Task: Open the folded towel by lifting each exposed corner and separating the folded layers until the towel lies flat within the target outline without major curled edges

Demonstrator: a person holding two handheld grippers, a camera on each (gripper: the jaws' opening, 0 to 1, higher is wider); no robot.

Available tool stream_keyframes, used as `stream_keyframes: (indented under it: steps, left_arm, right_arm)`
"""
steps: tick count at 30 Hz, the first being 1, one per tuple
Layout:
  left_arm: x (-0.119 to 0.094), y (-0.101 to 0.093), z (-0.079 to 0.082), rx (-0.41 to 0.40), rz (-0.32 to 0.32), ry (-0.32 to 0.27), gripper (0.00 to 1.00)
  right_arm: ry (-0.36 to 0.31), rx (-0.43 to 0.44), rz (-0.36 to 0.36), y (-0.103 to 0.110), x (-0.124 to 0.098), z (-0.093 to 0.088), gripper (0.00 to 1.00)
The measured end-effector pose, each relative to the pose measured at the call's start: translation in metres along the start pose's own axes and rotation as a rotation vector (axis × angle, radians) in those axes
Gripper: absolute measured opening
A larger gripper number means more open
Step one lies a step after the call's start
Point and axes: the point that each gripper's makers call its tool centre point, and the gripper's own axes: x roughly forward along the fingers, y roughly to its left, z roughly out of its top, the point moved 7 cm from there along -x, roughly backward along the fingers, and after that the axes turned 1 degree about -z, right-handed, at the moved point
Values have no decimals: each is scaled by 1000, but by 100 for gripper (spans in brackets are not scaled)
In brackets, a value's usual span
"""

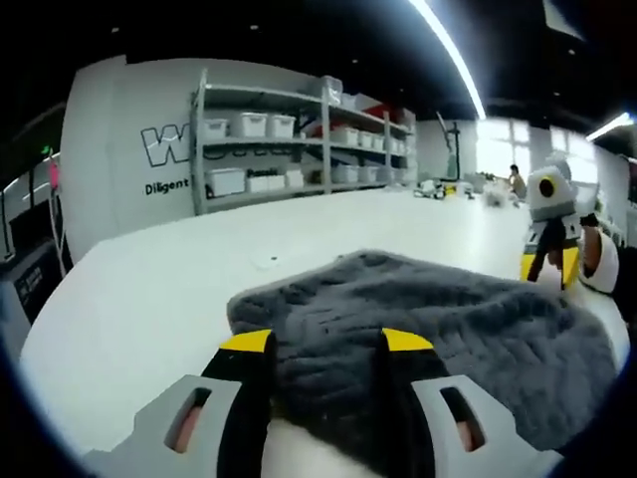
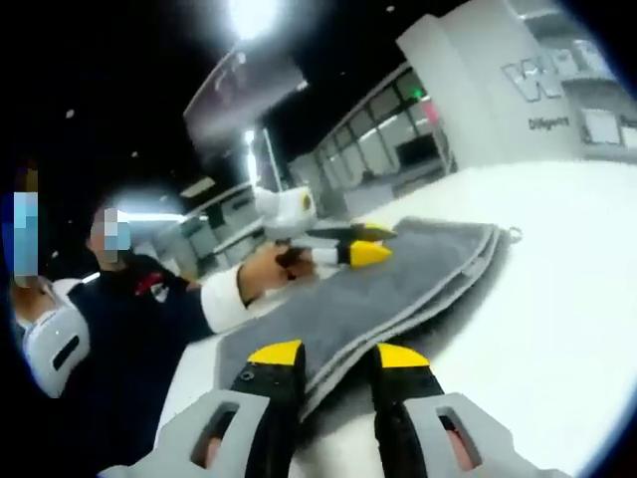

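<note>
Towel (image 1: 428,319) near edge hidden behind left hand-held gripper (image 1: 326,342) jaws.

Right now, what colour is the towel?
Dark grey towel; clearest in the right gripper view.

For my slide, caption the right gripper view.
Right gripper open at the folded grey towel's edge; left gripper above it.

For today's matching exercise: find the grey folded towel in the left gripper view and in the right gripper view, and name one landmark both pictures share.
Left gripper view: the grey towel lies low and right of centre on the white table, its near edge between that gripper's fingers.
Right gripper view: the grey towel runs diagonally through the centre, layered edges facing right.
Shared landmark: the grey wall with white lettering.
</note>
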Motion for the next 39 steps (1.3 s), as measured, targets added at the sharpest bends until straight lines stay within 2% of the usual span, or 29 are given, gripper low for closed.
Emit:
stream_keyframes:
  steps: [2, 4, 5, 6, 9, 12, 15, 16, 17, 19, 20, 22, 27, 32, 35, 39]
  left_arm:
    - [-3, -1, 2, -13, -6, -12, 40]
    - [-5, -1, 3, -22, -9, -16, 40]
    - [-6, -3, 3, -35, -18, -19, 40]
    - [-7, -4, 3, -45, -27, -22, 40]
    - [-10, -8, 5, -55, -42, -26, 40]
    - [-14, -13, 11, -84, -68, -50, 40]
    - [-17, -19, 15, -139, -101, -74, 37]
    - [-21, -25, 20, -181, -146, -99, 35]
    - [-23, -28, 22, -202, -159, -112, 34]
    - [-25, -30, 24, -230, -172, -116, 35]
    - [-26, -34, 25, -246, -189, -117, 35]
    - [-27, -41, 26, -278, -217, -125, 35]
    - [-31, -49, 28, -359, -277, -137, 36]
    - [-31, -60, 26, -369, -300, -132, 36]
    - [-32, -63, 27, -374, -311, -130, 36]
    - [-31, -56, 29, -370, -314, -122, 40]
  right_arm:
    - [4, 10, 5, 1, 4, -2, 22]
    - [63, 19, -40, -4, 5, -8, 22]
    - [71, -60, -88, -8, 7, -9, 21]
    - [69, -85, -79, -6, 8, -9, 20]
    - [12, -45, -33, 3, 11, -3, 13]
    - [-13, -88, -58, 7, 11, 1, 6]
    - [-15, -166, -106, 12, 14, 4, 1]
    - [-13, -199, -118, 15, 16, 5, 0]
    - [-15, -233, -134, 19, 17, 7, 0]
    - [-15, -287, -162, 24, 19, 10, 0]
    - [-15, -352, -193, 30, 22, 15, 0]
    - [-12, -421, -230, 36, 28, 19, 0]
    - [44, -523, -317, 45, 45, 17, 0]
    - [52, -617, -325, 55, 64, 17, 0]
    - [74, -654, -358, 58, 75, 16, 0]
    - [85, -669, -369, 61, 84, 16, 0]
